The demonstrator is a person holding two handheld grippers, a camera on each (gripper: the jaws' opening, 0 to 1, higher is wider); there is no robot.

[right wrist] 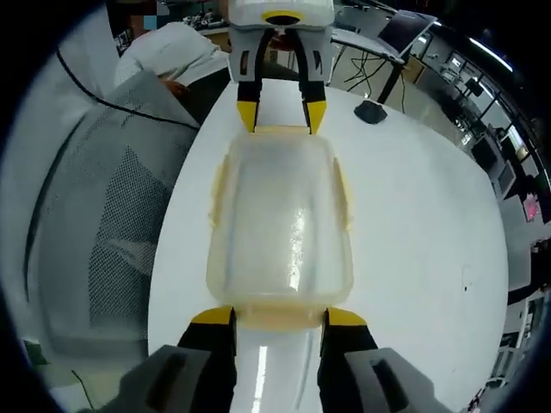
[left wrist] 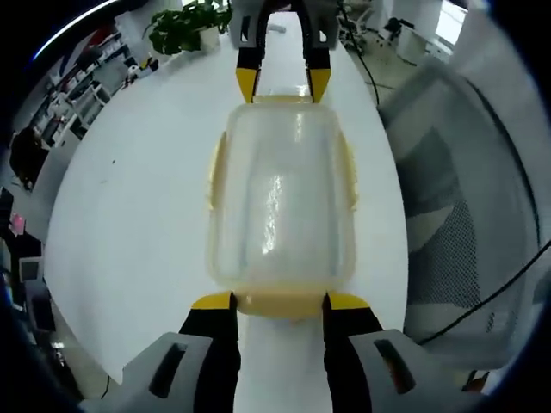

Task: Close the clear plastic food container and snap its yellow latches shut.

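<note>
Container [left wrist: 280,202] of clear plastic is sitting lid-down-looking on the white worktop [left wrist: 129,215], lengthwise between your two grippers, near the worktop's edge that runs beside the mesh-backed office chair [left wrist: 448,224]. Its lid appears to be already resting on the body, and the yellow latches are showing along the rim: one long-side latch [left wrist: 351,176] is standing out a little from the wall, and another [left wrist: 212,176] is doing the same on the opposite side.

You are bracketing the near end latch [left wrist: 277,303] with the left gripper [left wrist: 279,300], its jaws standing about a latch-width apart and not pinching; I am judging that from the gap, since actual contact is hard to read. The right gripper [right wrist: 280,317] is doing the same at the other end latch [right wrist: 277,317], jaws likewise parted around it. Each gripper is also appearing at the far end of the other's view.

Expect a light, empty, thin-walled tub that is flexing under pressure and sliding easily on the smooth worktop. Its glossy walls are offering poor grip, so you are better off working on the stiffer yellow tabs and rim, pressing from both ends together so it cannot skate away.

Beyond it, a potted plant [left wrist: 185,26] is standing at the far end of the worktop.
</note>
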